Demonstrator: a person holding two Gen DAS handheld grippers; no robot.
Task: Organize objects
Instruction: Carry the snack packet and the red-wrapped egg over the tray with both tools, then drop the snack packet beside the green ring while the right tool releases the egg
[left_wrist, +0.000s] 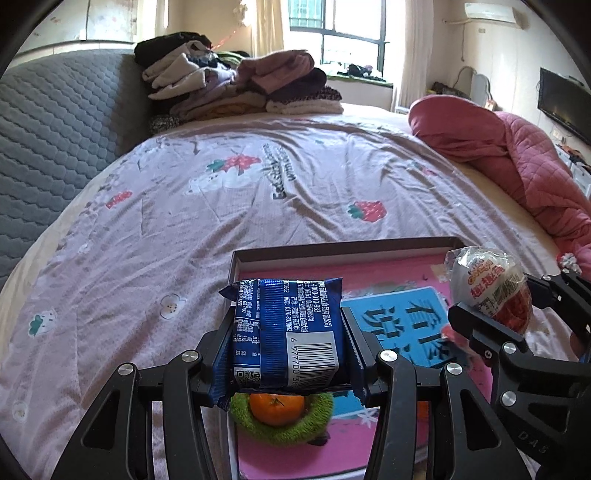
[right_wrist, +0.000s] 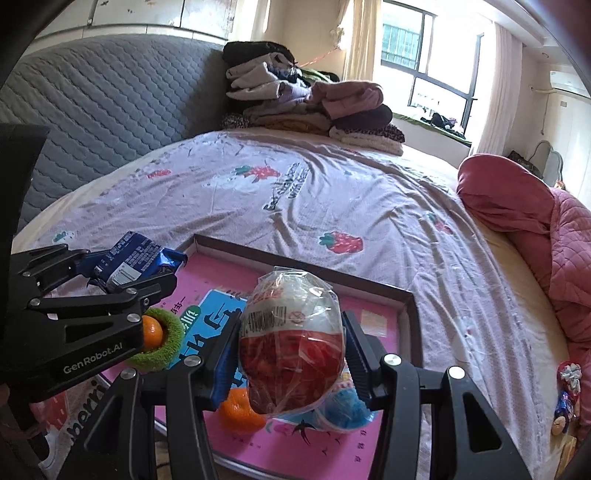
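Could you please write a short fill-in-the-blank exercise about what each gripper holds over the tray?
1. The left gripper is shut on a ____ snack packet.
2. The right gripper grips a clear-wrapped egg-shaped treat above the pink-lined ____.
3. One orange sits inside a ____ knitted ring.

Missing words: blue; tray; green

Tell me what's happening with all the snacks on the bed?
Someone is tidying snacks into a shallow box with a pink bottom that sits on the bed. The left gripper is squeezing a blue snack packet, and the right gripper is squeezing a clear-wrapped red and white snack. Both are held above the box, not yet put down. Already in the box are an orange nestled in a fuzzy green ring and a second orange.
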